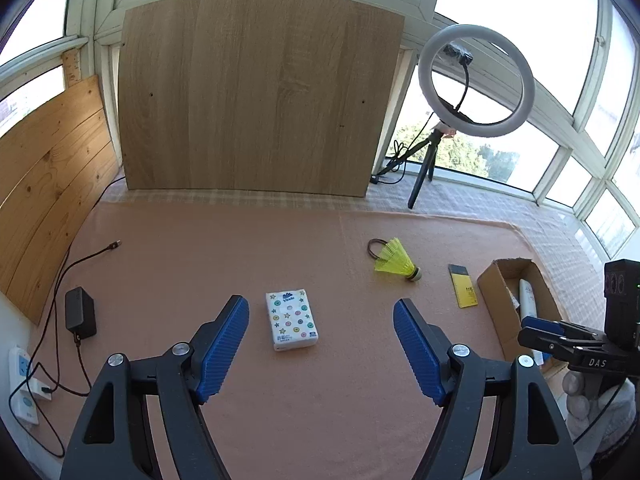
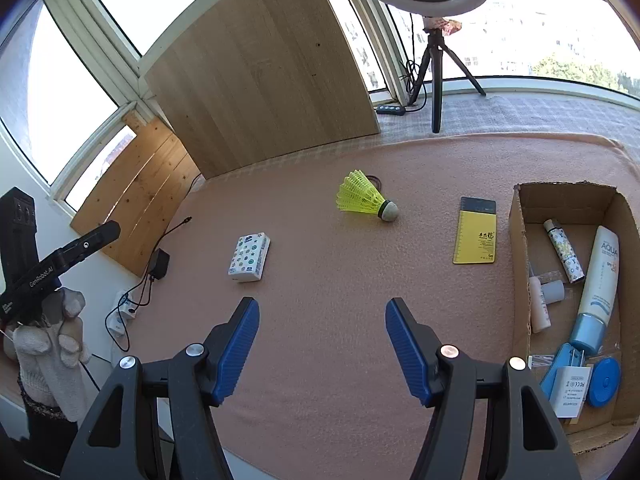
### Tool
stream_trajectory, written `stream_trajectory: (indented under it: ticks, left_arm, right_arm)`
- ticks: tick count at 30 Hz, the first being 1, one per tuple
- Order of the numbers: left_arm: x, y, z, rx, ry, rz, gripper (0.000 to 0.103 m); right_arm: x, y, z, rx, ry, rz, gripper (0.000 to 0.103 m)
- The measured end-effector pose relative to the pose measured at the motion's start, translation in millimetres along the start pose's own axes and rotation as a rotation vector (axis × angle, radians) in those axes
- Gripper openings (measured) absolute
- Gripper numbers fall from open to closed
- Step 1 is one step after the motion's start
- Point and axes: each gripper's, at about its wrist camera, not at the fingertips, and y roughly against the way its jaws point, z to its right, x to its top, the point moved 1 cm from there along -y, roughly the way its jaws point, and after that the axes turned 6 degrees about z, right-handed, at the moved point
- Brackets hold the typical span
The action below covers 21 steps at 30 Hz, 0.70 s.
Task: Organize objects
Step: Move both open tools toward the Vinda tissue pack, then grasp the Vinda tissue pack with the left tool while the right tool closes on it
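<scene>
A star-printed tissue pack (image 1: 291, 319) lies flat on the pink blanket (image 1: 200, 248). Further right, a yellow shuttlecock (image 1: 396, 261) lies on its side just beside a hair tie (image 1: 375, 246). A yellow notepad (image 1: 463, 285) lies flat near the open cardboard box (image 2: 520, 240), which holds a sunscreen tube (image 2: 598, 280) and small bottles.

Open pink cloth (image 2: 320, 320) is seen at lower centre. Passage is obstructed by the tissue pack (image 2: 249, 258) centre-left, shuttlecock (image 2: 366, 198) upper centre, notebook (image 2: 476, 231) and cardboard box (image 2: 520, 256) right.
</scene>
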Motion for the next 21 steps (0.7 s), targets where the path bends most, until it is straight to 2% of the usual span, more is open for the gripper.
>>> stream_trajectory:
  ticks: [2,11,19,21]
  left_arm:
    - [-14,-23,-6,-0.01,0.025,-0.04,0.078]
    - [-57,-85,-13,-0.01,-0.035,-0.142,0.078]
    - [-68,-124,-29,-0.054,-0.028,-0.19,0.077]
    - [-70,-133,-31,-0.064,-0.031,-0.205,0.074]
  right_arm:
    - [3,-9,-3,0.014,-0.013,-0.014,0.062]
    - [10,-73,-22,0.063,-0.028,-0.098,0.062]
    - [18,-137,-54,0.107,-0.014,-0.175,0.062]
    - [19,-153,-60,0.11,-0.017,-0.196,0.06]
